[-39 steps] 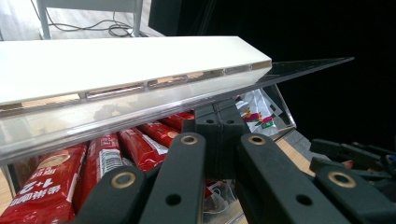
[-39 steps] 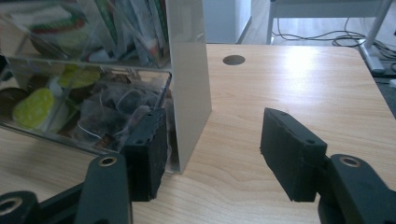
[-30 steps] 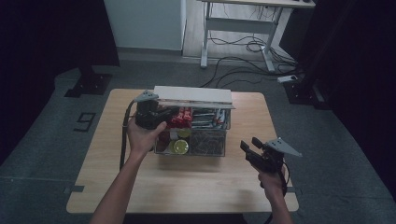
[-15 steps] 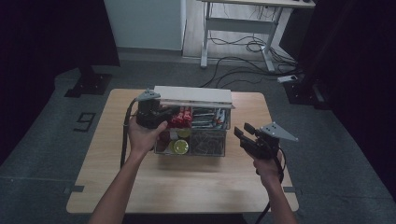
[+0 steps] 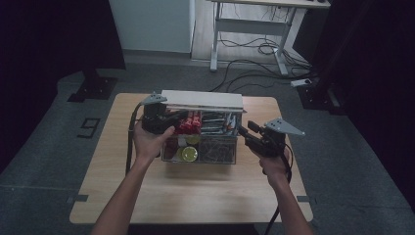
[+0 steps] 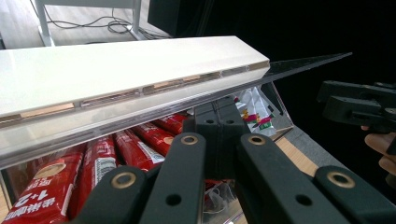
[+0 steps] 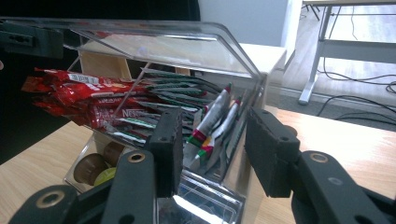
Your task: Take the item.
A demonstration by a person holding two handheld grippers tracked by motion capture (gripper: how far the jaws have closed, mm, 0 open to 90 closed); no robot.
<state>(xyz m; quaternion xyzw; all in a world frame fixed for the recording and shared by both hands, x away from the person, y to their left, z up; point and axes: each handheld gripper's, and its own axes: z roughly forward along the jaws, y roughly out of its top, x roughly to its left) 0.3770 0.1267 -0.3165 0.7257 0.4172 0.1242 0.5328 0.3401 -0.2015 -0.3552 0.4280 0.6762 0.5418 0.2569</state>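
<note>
While the left tongs [image 5: 177, 117] stay out of it, jaws pressed together on nothing visible, tips at the left end of the clear box [image 5: 218, 155], just under its raised lid [image 5: 202, 100]. Box sits mid counter [image 5: 195, 191], toward the far edge. Lid is white on top with a clear panel below, tilted up and open, seen close in the left tongs view [image 6: 116, 74]. Red packets [image 5: 190, 122] lie in the back left compartment, right by the left tongs; same packets in the left tongs view [image 6: 93, 163]. Slim sachets [image 7: 215, 116] stand in the back right compartment. Round capsules [image 5: 188, 152] sit in the front left compartment, brown and yellow-green ones also in the right tongs view [image 7: 95, 168].

Right tongs [image 5: 244, 134] hover at the box's right end, near its top corner, held by the right hand [image 5: 274, 164]. Jaws have just been closing, now about half apart; the box's clear right wall stands in line between them, pads not pressing it. Contact with the wall: cannot tell.
</note>
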